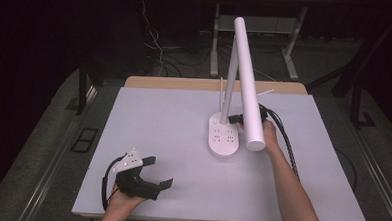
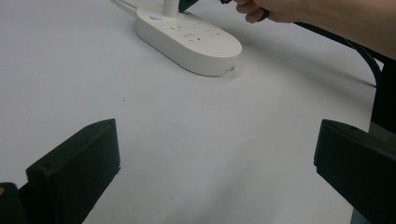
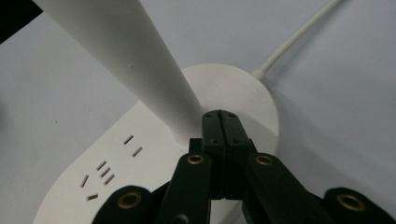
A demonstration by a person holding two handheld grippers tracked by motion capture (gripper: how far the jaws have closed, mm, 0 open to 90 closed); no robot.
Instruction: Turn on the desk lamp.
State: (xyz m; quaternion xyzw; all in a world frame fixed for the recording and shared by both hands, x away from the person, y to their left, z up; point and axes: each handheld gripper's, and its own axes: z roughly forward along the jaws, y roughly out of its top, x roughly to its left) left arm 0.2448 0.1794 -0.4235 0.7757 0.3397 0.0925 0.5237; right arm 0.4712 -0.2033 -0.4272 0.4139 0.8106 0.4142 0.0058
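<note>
Both claws sit over the wide pale grey rectangular table top (image 1: 158,119), one at each side. Largest on that top is the white desk lamp: its long white cylindrical lamp head (image 1: 246,77) slants from the 12 o'clock edge of the high view down toward the centre right, and its slim white upright lamp stem (image 1: 230,82) rises from the white oval power-strip base (image 1: 223,137), which lies just right of the table's middle. The base carries rows of small socket slots (image 3: 105,170) on its flat face, and a thin white cord (image 3: 299,35) leaves it toward the table's 12 o'clock edge.

The left black two-jaw gripper (image 1: 158,173), topped by a grey three-cornered plate (image 1: 130,160), rests low at about 7 o'clock on the table, well apart from the lamp, held in the person's left hand (image 1: 122,200). Its jaws stand spread wide with nothing between them; in the left gripper view they frame bare table, with the base at 12 o'clock.

The right black two-jaw gripper (image 3: 222,126), held by the person's right hand (image 1: 269,136), is at the base's 3 o'clock side. Its jaws are pressed together, tips meeting at the foot of the stem, where it joins the base, with no object pinched between them. A black cable (image 1: 287,144) trails back along the forearm.
</note>
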